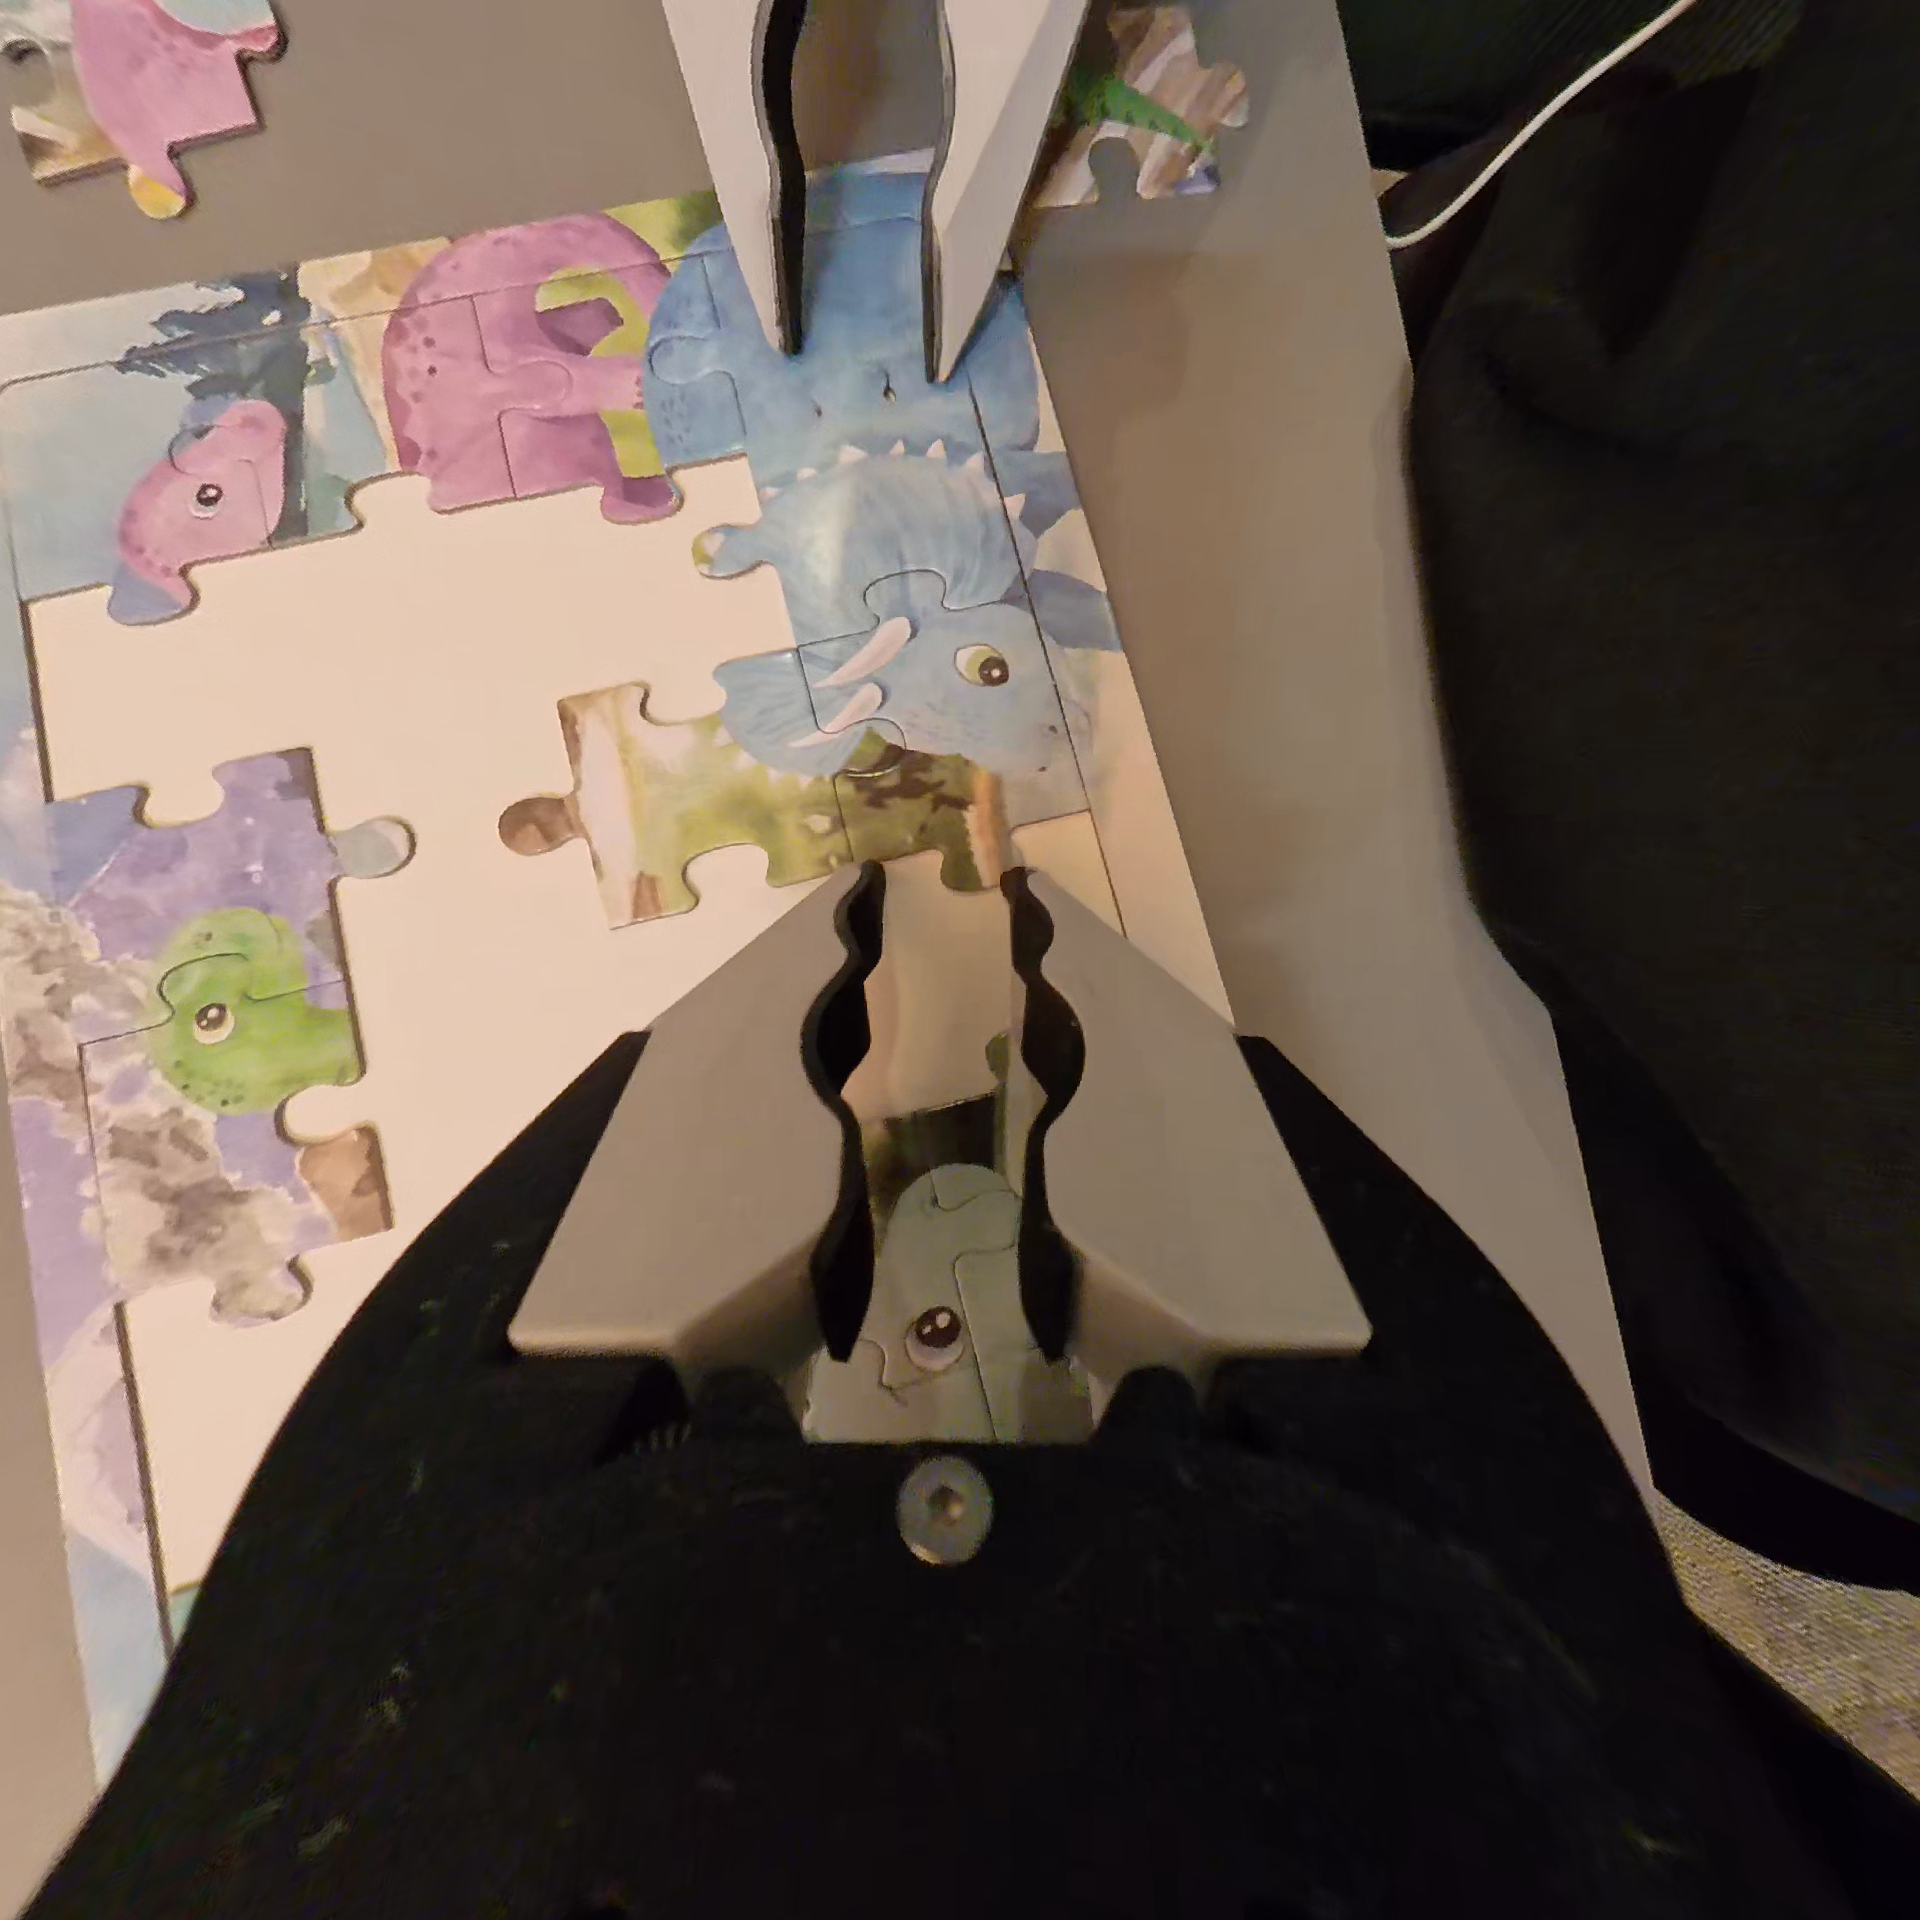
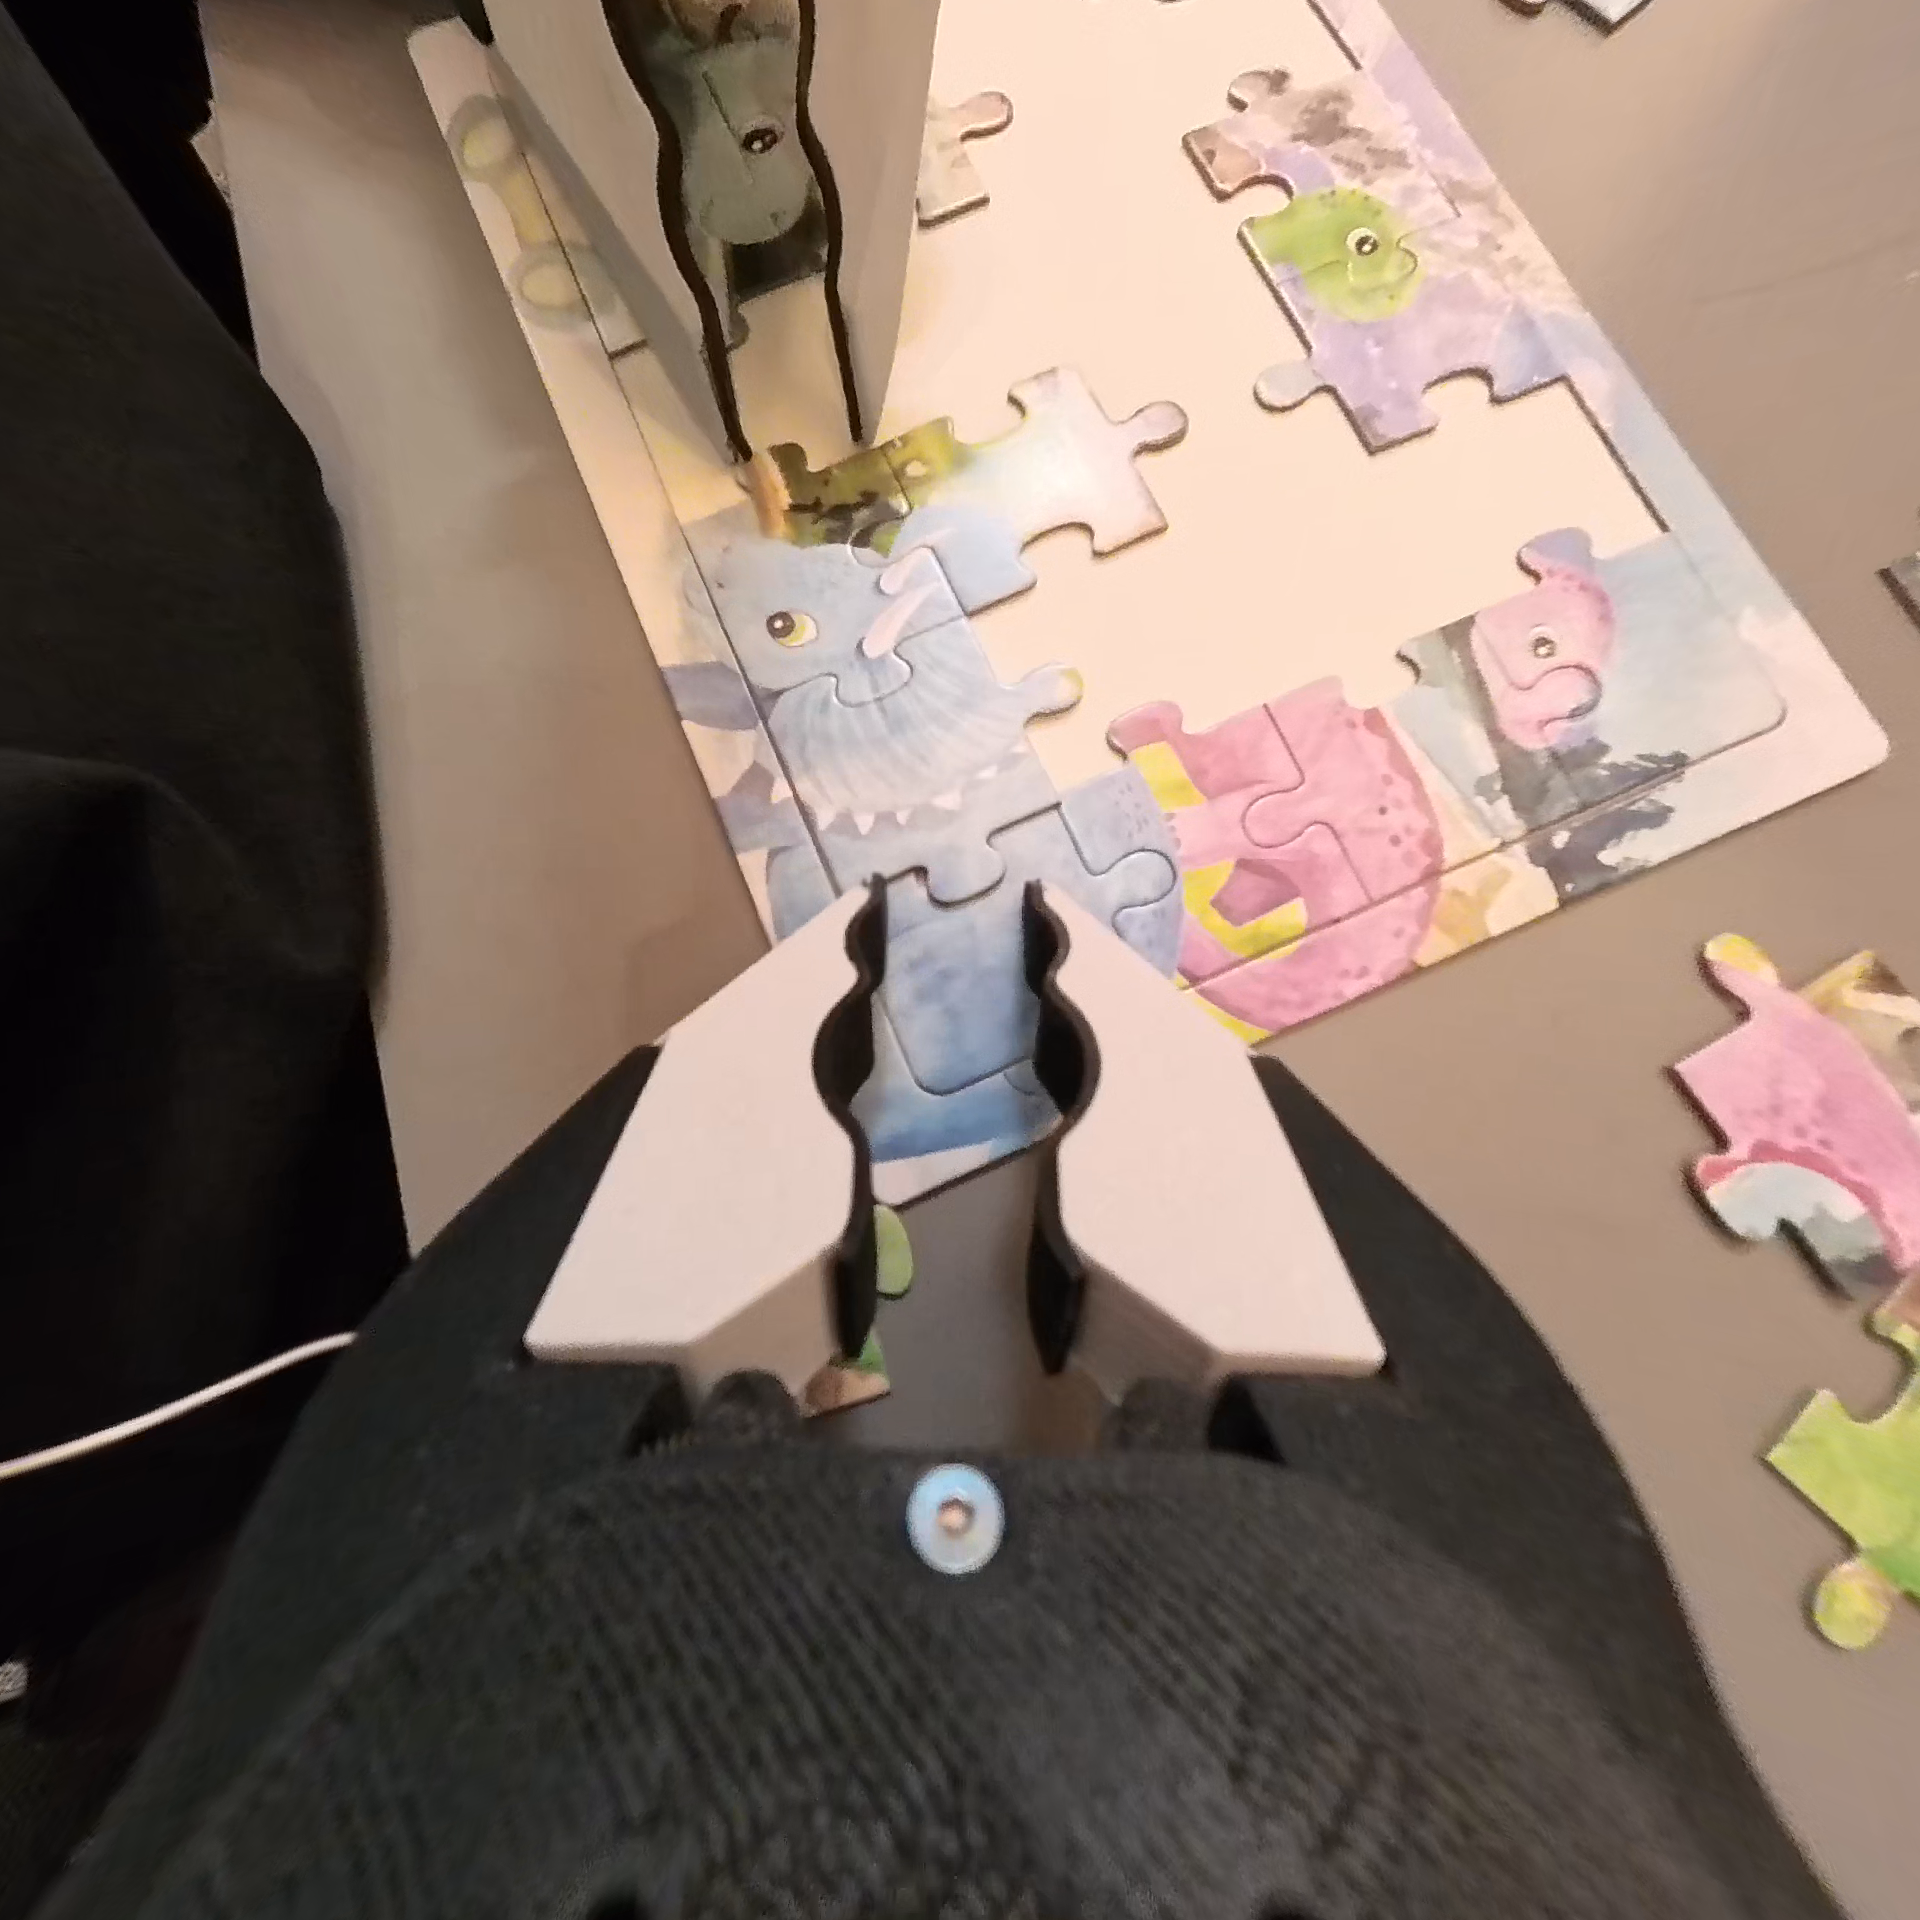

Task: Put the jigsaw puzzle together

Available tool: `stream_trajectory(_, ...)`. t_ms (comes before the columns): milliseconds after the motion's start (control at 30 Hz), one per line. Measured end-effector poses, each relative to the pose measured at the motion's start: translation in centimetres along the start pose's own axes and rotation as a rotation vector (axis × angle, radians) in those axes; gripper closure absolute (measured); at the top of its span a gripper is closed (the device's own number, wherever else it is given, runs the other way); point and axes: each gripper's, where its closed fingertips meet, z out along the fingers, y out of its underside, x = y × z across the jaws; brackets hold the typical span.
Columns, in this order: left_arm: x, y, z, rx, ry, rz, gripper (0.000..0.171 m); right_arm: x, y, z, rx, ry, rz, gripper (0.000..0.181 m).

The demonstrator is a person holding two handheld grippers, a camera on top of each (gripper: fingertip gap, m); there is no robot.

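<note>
Two grey-fingered grippers face each other over the partly filled cardboard dinosaur jigsaw puzzle on the grey desk: left gripper and right gripper, both with fingers apart, empty.

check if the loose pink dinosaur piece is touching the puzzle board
Apart. The right wrist view shows the loose pink dinosaur piece lying on grey table with a bare strip between it and the puzzle board.

Bare cream middle of the puzzle board between placed pieces; loose pieces on the grey table beside it.
</note>
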Motion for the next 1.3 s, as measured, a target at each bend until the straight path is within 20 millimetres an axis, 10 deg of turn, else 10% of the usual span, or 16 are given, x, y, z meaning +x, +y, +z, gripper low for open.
stream_trajectory(1300, -0.3, -1.6, -1.1, 0.084, -0.029, 0.013, 0.149, -1.5, -0.9, 0.5, -0.034, -0.054, -0.082, 0.154)
